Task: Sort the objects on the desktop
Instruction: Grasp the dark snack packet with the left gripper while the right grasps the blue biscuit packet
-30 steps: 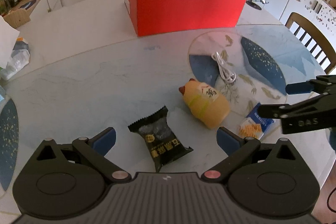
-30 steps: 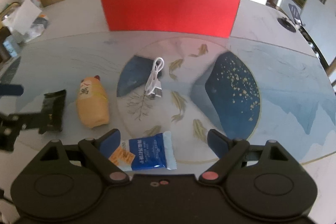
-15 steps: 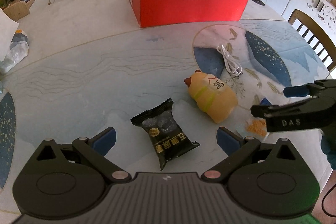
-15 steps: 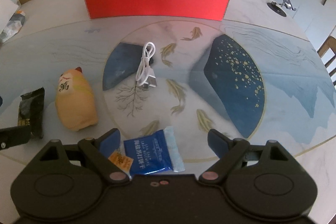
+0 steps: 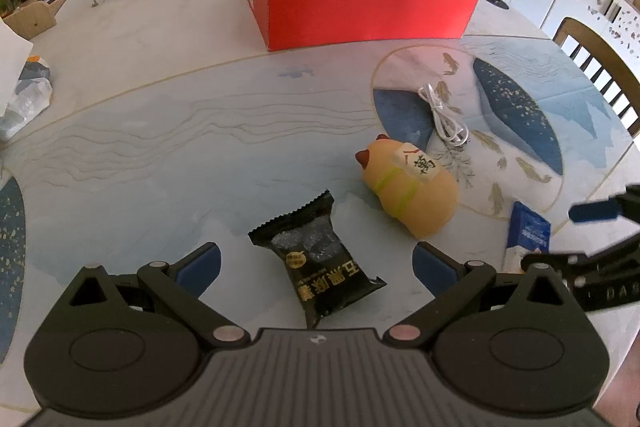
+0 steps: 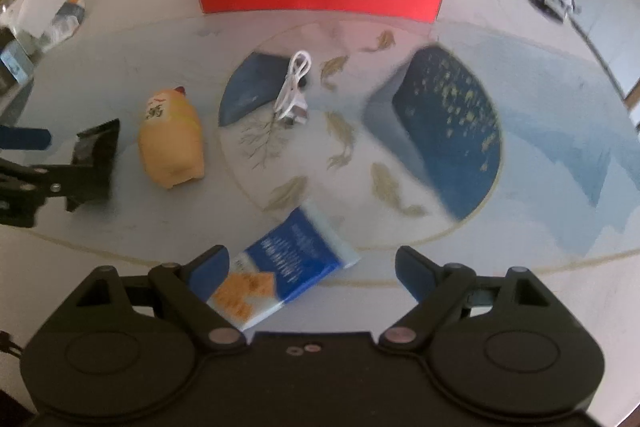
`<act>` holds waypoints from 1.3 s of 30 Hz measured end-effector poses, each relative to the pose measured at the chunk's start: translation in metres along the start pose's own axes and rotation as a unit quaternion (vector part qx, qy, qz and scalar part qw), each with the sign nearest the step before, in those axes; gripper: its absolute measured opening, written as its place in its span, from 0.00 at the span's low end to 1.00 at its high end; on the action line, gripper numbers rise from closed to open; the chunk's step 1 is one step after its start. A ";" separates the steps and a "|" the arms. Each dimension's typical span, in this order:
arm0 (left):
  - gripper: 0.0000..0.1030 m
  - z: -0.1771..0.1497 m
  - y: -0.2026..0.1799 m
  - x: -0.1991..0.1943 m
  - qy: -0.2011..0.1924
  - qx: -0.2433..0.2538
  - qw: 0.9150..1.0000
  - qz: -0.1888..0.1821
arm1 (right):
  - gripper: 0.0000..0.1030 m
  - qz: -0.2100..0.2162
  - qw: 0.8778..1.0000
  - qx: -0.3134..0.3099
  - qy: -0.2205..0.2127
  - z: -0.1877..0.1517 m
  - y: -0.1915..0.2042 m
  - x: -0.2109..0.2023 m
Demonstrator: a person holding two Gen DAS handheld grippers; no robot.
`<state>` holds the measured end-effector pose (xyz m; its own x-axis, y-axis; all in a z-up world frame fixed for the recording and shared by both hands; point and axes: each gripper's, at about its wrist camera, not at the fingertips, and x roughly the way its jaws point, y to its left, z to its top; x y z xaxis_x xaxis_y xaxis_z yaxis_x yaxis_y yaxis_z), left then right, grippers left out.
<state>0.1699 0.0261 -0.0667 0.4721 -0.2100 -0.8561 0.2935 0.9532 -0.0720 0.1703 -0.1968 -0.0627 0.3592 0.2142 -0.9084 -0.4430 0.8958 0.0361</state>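
left wrist view: the left claw stands wide, fingers either side of the black snack packet that lies flat on the desk. the packet's long axis runs roughly along the claw's line, a little skewed to the right, so closing would likely pinch it across its short width. right wrist view: the right claw is also wide and holds nothing; the blue cracker packet lies slantwise between its fingers, one corner close to the left finger. so each claw is nearest its own packet. the yellow toy and white cable lie farther on, with the red box beyond them. the near end of each packet is hidden under the claw body, the box's inside is mostly out of sight, and the right view is blurred.
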 end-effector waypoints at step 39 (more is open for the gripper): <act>0.87 0.000 0.009 0.029 0.018 -0.043 0.999 0.023 | 0.78 -0.019 0.990 0.130 0.046 0.015 -0.023 0.018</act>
<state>0.1858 0.0283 -0.0919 0.4520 -0.1591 -0.8777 0.1995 0.9771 -0.0744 0.1995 -0.2078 -0.0734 0.2909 0.1523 -0.9446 -0.2001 0.9751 0.0956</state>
